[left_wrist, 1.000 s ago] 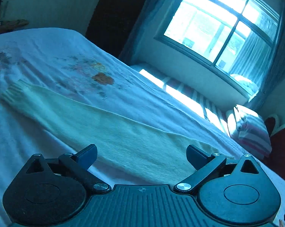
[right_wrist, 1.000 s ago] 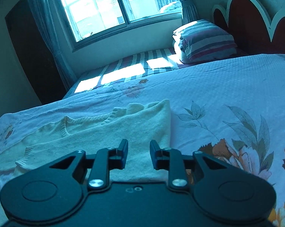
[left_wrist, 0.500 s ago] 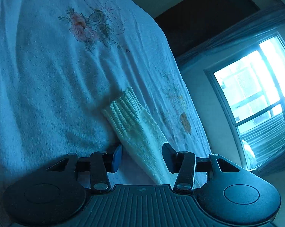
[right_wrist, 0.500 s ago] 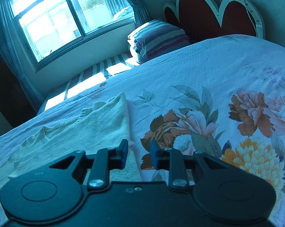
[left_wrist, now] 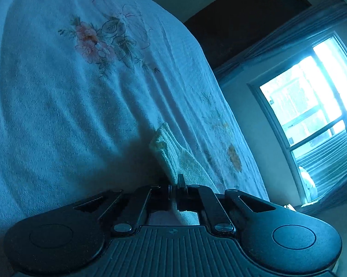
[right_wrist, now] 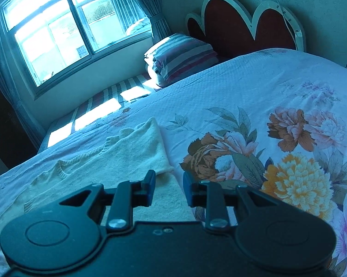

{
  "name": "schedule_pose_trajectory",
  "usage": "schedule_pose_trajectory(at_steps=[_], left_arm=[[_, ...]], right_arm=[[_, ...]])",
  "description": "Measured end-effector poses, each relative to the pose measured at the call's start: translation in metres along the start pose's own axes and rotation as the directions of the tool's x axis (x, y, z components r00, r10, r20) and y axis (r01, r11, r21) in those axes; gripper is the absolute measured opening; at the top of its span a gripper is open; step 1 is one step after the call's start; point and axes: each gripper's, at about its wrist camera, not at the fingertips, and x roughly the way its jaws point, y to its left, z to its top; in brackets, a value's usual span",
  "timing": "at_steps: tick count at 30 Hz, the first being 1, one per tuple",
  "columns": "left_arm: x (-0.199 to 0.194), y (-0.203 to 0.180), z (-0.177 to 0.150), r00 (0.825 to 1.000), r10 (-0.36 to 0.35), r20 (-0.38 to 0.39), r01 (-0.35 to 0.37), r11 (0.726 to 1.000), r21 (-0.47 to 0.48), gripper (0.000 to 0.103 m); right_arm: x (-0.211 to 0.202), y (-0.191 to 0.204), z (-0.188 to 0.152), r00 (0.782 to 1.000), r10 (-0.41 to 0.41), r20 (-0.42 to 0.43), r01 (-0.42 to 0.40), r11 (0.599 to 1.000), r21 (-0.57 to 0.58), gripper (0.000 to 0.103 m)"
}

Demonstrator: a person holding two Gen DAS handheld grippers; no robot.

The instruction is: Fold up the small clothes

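Note:
A cream knitted sweater (right_wrist: 118, 159) lies flat on the floral bedspread (right_wrist: 254, 97). In the left wrist view my left gripper (left_wrist: 176, 185) is shut on the sweater's sleeve (left_wrist: 173, 154) near its ribbed cuff, which bunches up just beyond the fingertips. In the right wrist view my right gripper (right_wrist: 167, 188) is partly open and empty, hovering over the sweater's right edge; the folded-in corner of the sweater sits just beyond its left finger (right_wrist: 149, 188).
A striped pillow (right_wrist: 182, 57) lies by the red headboard (right_wrist: 242, 27) at the far side. A window (right_wrist: 67, 23) with curtains is behind the bed. The bedspread's edge drops away toward a dark doorway (left_wrist: 238, 18) in the left wrist view.
My left gripper swung from the sweater body to the sleeve cuff and closed on it. My right gripper shifted right along the sweater's edge, its jaws a little wider.

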Motion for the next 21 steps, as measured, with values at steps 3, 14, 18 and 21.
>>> schedule_pose_trajectory(at_steps=[3,14,18,21], left_arm=[[-0.004,-0.039,-0.005,0.999,-0.037,0.028,0.033,0.992,0.123,0.003],[0.009,-0.235,-0.113,0.949,-0.272,-0.159,0.315,0.835,0.450,0.003],[0.001,-0.289,-0.190,0.924,-0.279,-0.261,0.378,0.766,0.520,0.003],[-0.001,-0.319,-0.237,0.910,-0.271,-0.314,0.408,0.721,0.561,0.003]], right_arm=[[-0.004,-0.004,0.001,1.000,-0.008,0.013,0.008,1.000,0.009,0.028],[0.006,-0.040,0.004,1.000,-0.018,0.013,0.017,1.000,0.010,0.028],[0.014,-0.052,0.012,1.000,-0.001,0.004,0.001,1.000,-0.020,0.028],[0.020,-0.064,0.020,1.000,0.008,0.003,-0.008,0.999,-0.051,0.028]])
